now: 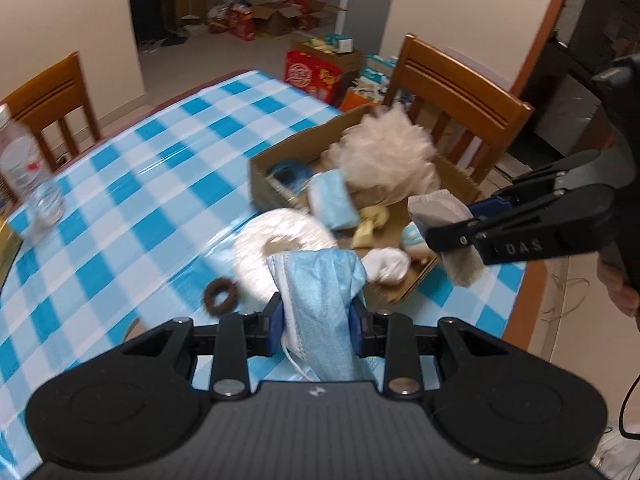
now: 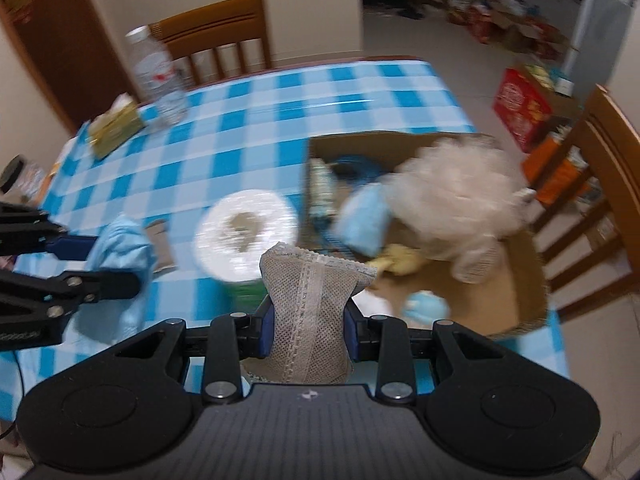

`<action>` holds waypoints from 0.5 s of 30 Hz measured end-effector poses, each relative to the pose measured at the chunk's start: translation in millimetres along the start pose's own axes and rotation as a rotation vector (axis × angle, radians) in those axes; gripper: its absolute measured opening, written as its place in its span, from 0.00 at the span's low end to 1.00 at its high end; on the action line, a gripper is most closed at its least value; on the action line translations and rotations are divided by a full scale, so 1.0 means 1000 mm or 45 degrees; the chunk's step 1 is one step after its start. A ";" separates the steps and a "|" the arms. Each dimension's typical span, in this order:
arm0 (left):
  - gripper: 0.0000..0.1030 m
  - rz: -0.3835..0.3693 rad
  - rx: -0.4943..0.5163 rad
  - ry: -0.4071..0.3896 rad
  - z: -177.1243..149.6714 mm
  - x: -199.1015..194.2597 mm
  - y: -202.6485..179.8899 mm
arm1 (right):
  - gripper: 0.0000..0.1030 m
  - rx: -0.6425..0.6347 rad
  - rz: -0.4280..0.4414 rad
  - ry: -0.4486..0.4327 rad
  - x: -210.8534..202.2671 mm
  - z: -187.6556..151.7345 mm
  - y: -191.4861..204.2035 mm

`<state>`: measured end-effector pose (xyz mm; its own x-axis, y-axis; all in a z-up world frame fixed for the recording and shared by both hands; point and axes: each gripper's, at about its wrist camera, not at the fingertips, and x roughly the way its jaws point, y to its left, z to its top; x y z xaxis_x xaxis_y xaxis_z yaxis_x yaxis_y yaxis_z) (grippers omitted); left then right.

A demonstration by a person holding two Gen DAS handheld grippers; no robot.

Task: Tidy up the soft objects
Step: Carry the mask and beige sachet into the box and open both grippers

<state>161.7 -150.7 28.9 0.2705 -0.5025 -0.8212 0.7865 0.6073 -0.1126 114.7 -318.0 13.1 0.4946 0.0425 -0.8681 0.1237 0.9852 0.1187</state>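
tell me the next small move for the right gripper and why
Probably carry the grey mesh cloth forward over the box and release. The right gripper is shut on it above the table edge, and the box just ahead already holds soft items like the fluffy toy.

- A beige mesh cloth [image 2: 310,312] is clamped between the fingers of the right gripper [image 2: 309,330]
- A blue face mask [image 2: 124,248] is held by the left gripper [image 2: 120,264] at the left edge
- A cardboard box [image 2: 532,280] holding a white fluffy toy [image 2: 456,196] is seen on the checked tablecloth [image 2: 260,120]
- A toilet paper roll [image 2: 246,236] is seen standing just left of the box
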 end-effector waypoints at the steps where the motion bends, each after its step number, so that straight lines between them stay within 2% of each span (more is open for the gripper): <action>1: 0.30 -0.008 0.004 -0.002 0.004 0.003 -0.004 | 0.37 0.015 -0.019 -0.002 0.000 0.000 -0.009; 9: 0.30 -0.054 0.027 -0.017 0.034 0.031 -0.033 | 0.37 0.139 -0.182 -0.034 0.005 0.006 -0.083; 15: 0.30 -0.052 0.022 -0.014 0.051 0.051 -0.043 | 0.38 0.188 -0.282 -0.069 0.016 0.016 -0.125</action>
<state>169.9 -234.4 20.6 0.2439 -0.5331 -0.8101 0.8062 0.5757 -0.1362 121.1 -443.4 -8.1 0.4864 -0.1844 -0.8541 0.3559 0.9345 0.0010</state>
